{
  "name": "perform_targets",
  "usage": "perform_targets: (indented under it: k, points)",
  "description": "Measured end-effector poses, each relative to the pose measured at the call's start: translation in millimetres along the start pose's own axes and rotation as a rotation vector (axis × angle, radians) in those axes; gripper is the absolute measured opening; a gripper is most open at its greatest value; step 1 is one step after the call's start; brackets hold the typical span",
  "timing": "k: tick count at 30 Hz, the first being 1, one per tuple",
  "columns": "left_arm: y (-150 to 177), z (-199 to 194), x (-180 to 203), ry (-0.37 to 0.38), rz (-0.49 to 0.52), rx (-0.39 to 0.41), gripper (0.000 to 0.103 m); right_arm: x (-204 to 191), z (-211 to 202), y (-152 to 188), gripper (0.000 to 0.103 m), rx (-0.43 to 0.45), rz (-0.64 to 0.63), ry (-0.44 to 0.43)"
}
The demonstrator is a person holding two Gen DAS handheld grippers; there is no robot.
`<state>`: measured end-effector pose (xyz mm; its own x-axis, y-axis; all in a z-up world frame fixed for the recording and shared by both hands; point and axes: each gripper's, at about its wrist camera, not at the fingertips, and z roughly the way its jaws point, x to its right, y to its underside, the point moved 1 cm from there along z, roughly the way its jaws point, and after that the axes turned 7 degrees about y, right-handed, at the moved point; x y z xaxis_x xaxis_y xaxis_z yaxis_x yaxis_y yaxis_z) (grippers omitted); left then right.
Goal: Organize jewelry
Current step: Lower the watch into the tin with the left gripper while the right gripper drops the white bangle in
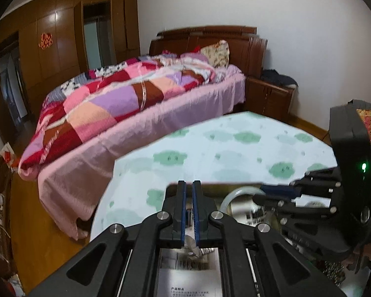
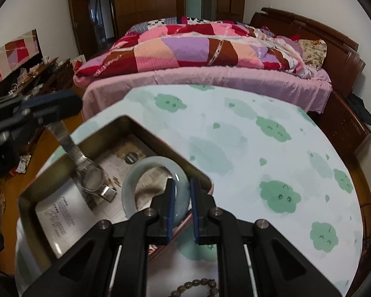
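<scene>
The right hand-held gripper, its fingers narrowly parted, pinches the rim of a pale jade bangle standing on edge inside an open metal tin on the cloud-patterned worktop. The left hand-held gripper, pressed together, holds a silver wristwatch by its strap above the tin. Brown prayer beads lie on the worktop nearby.

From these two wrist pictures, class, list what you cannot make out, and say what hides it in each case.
- Watch face: right wrist view, blurred, no time readable.
- Printed paper in the tin: lettering too small.
- Bead string: right wrist view, cut off by the bottom edge and the right gripper.
- Bangle: left wrist view, mostly hidden behind the right gripper.
- Left gripper: its own fingers hide the strap.
</scene>
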<state>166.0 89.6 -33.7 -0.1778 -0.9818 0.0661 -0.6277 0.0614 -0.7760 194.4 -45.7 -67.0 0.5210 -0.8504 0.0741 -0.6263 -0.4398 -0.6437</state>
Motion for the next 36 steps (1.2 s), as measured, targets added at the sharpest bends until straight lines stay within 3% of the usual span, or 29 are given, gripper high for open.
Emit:
perform_targets:
  k: [9, 11, 13, 14, 17, 21, 36]
  points:
    - [12, 3, -1, -0.015, -0.006, -0.037, 0.008, -5, 7, -3, 0.015, -0.017, -0.017, 0.012]
    - [15, 0, -2, -0.028, -0.017, -0.037, 0.025, -3, 9, -4, 0.015, -0.02, -0.009, 0.009]
    - [17, -5, -3, -0.049, -0.028, -0.011, 0.069, -1, 9, -5, 0.017, -0.02, 0.006, -0.003]
    - [18, -8, -3, -0.064, -0.028, 0.009, 0.074, 0, 10, -5, 0.018, -0.02, 0.013, -0.012]
    - [20, -12, -2, -0.069, -0.024, 0.024, 0.075, 2, 6, -5, 0.021, -0.01, 0.023, -0.011]
    - [19, -5, -4, -0.115, -0.027, 0.011, 0.075, 6, -6, -4, 0.036, 0.017, 0.053, -0.024]
    - [17, 1, -5, -0.155, -0.037, -0.007, 0.075, 3, -11, -2, 0.039, 0.038, 0.048, -0.027]
